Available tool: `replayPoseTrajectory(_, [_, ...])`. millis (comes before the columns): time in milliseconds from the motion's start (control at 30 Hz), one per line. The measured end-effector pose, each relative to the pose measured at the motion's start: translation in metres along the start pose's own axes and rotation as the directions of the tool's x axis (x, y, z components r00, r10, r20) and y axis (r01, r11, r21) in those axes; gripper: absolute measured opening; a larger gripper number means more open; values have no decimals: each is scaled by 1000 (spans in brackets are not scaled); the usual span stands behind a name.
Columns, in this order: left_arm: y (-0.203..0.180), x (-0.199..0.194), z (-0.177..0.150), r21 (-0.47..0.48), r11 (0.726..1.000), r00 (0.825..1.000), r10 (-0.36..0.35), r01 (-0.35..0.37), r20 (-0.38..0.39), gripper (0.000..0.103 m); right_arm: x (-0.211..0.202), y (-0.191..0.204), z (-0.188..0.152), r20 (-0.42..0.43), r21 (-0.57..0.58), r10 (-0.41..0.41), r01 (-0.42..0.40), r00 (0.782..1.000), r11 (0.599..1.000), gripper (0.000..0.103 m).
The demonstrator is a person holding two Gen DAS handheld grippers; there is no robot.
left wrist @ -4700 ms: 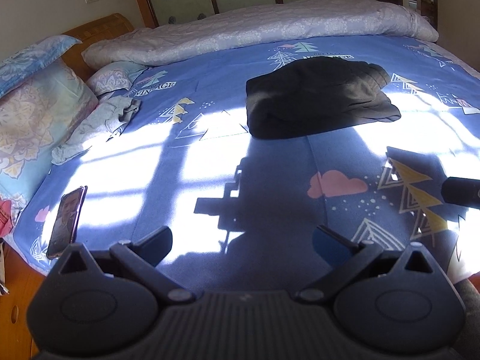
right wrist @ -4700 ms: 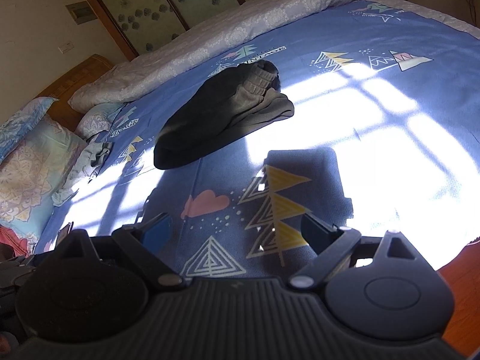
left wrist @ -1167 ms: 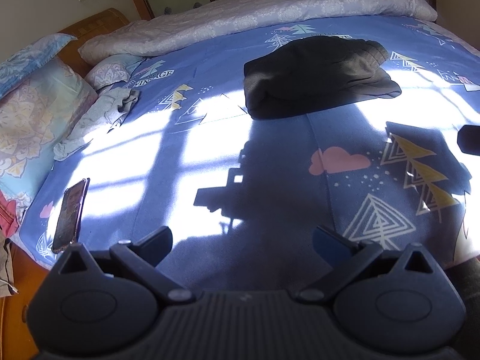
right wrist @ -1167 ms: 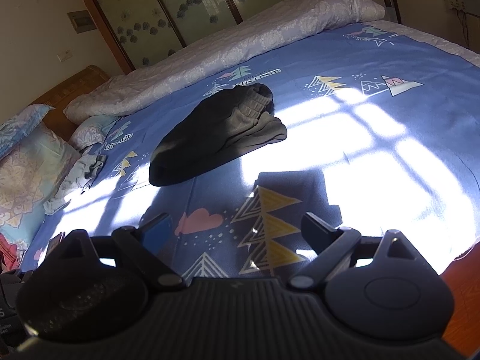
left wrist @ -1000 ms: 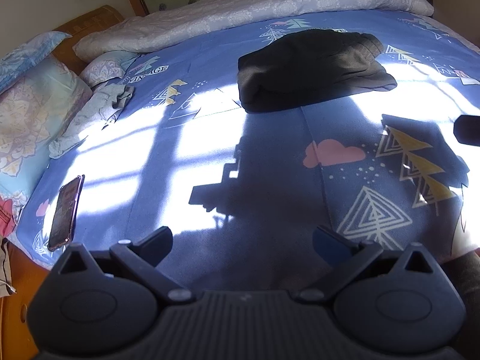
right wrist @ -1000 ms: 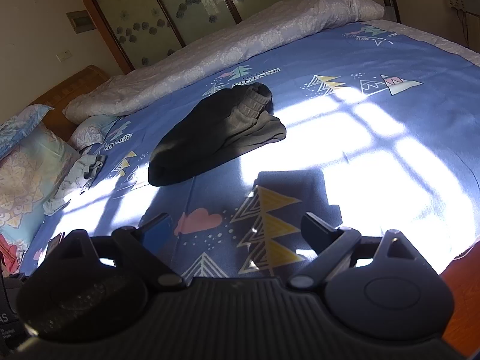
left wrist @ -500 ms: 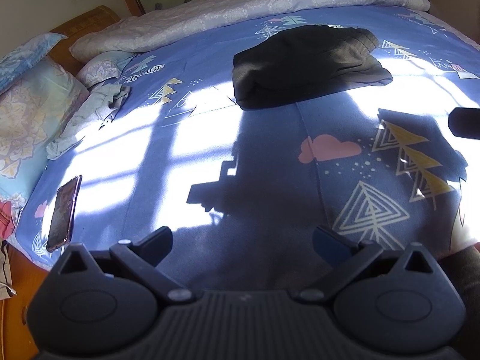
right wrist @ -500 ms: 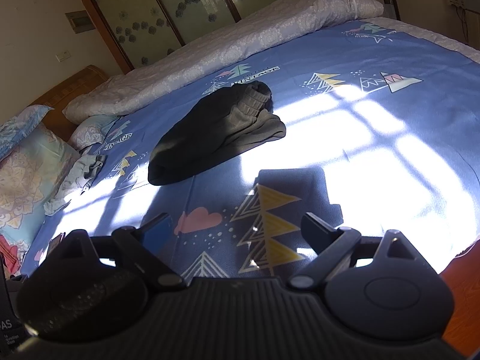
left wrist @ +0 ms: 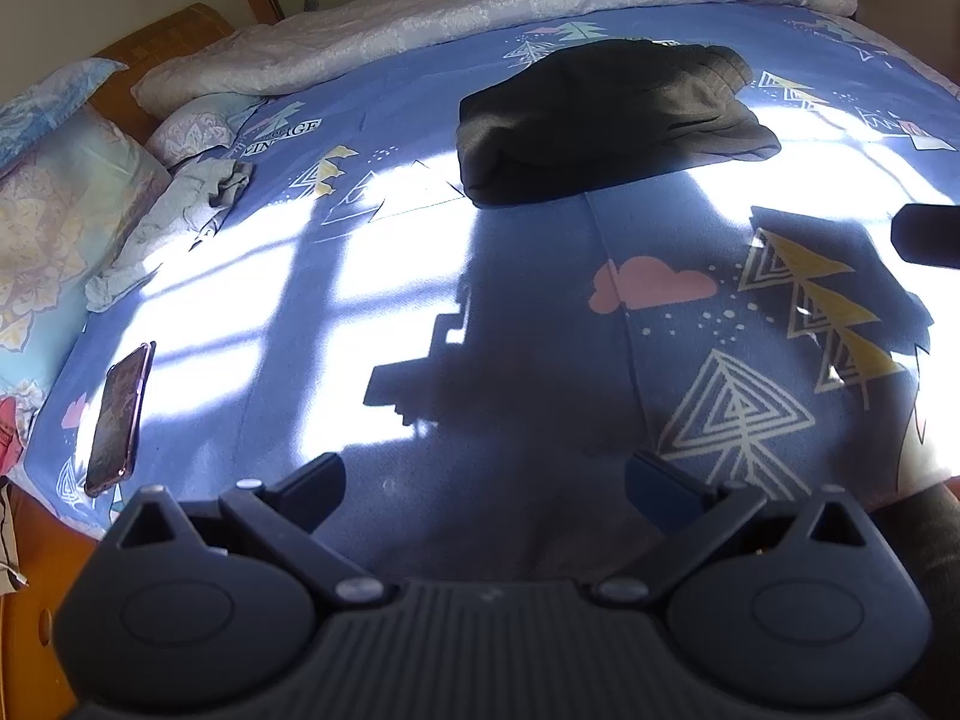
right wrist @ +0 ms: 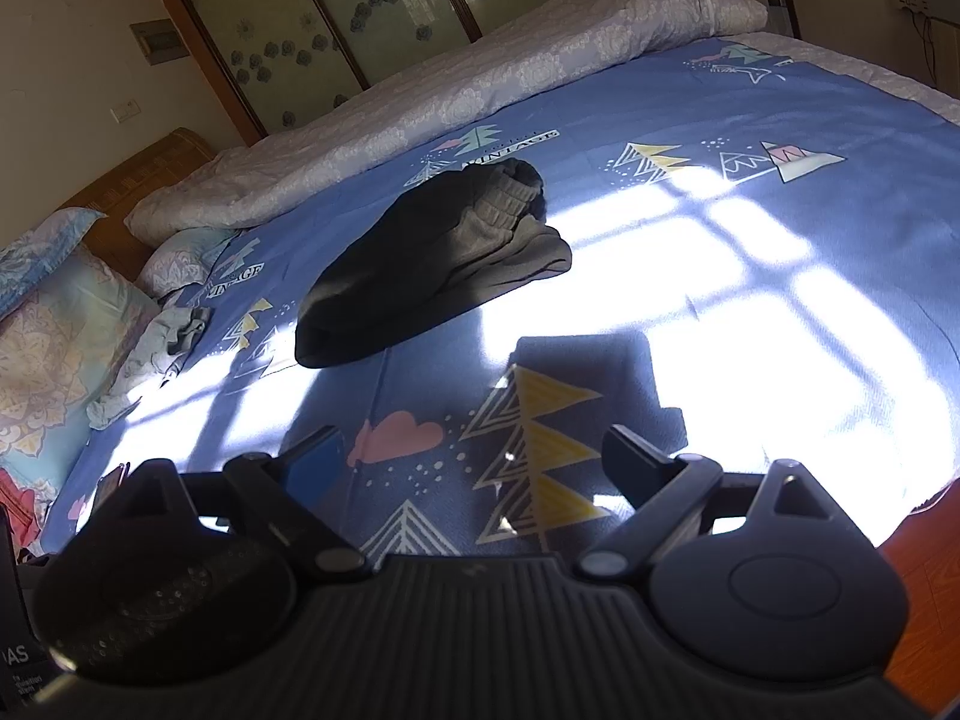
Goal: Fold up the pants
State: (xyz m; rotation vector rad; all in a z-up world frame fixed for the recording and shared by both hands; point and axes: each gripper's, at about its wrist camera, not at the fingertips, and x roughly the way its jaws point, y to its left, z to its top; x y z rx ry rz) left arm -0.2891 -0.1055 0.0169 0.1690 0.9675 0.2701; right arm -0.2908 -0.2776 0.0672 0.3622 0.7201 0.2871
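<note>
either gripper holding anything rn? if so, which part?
Nothing held. Left gripper and right gripper both open and empty above the bedsheet; the dark pants lie untouched farther up the bed.

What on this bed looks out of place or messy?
A phone lies at the bed's near left edge, close to slipping off. A crumpled grey garment sits loose by the pillows. The dark pants lie bundled, not neatly flat.

I'm in a home bedroom: a bed (right wrist: 750, 138) with patterned sheet, pillows (left wrist: 66, 192) at left, wooden headboard (right wrist: 138, 171) upper left.
</note>
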Motion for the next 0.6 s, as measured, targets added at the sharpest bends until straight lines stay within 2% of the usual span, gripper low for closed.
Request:
replayPoseTrajectory(333, [-1, 2, -1, -4, 1000, 1000, -7, 7, -11, 103, 1, 0, -1, -1, 0, 0, 0, 1000, 1000, 94])
replayPoseTrajectory(600, [-1, 1, -1, -8, 999, 999, -49, 49, -14, 103, 1, 0, -1, 0, 0, -2, 2, 1000, 1000, 94])
